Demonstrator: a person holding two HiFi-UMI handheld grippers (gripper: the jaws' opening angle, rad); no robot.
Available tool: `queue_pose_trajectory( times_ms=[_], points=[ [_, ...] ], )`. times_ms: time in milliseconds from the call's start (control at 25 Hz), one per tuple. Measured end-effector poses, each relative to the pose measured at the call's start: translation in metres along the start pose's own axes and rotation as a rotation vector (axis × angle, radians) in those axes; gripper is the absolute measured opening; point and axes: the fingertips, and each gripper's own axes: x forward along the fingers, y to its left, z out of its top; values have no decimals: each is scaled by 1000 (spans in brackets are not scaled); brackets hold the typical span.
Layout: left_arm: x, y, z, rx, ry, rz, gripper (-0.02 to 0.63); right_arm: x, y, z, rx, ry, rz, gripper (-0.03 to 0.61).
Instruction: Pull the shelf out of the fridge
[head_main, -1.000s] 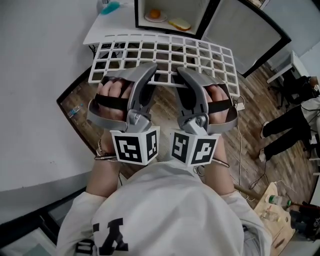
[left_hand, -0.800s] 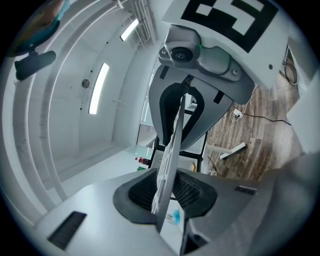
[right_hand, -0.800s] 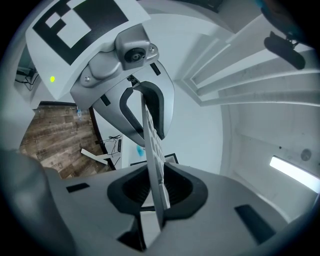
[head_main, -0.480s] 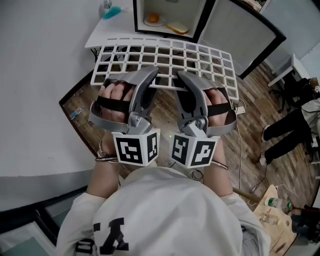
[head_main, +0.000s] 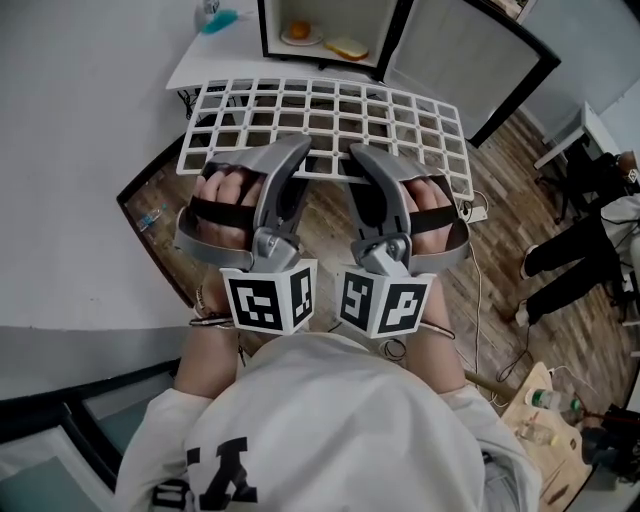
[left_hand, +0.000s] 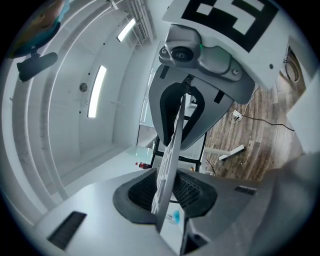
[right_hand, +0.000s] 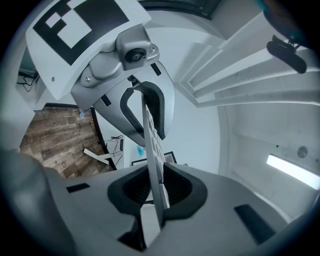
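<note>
Shelf: clamped at near edge by left gripper and right gripper side by side, held level for drawing evenly from far fridge.

Your left gripper and right gripper sit side by side, both point level ahead, each one's jaws pinch the shelf at its near edge, your left hand and right hand strapped in just outboard, marker cubes at the rear.
</note>
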Motion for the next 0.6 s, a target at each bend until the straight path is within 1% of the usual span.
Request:
queue_pose_trajectory(
  times_ms=[600],
  points=[
    [-3, 5, 3, -2, 1, 14, 84, -4, -5, 2, -17, -9, -3, 69]
  ],
)
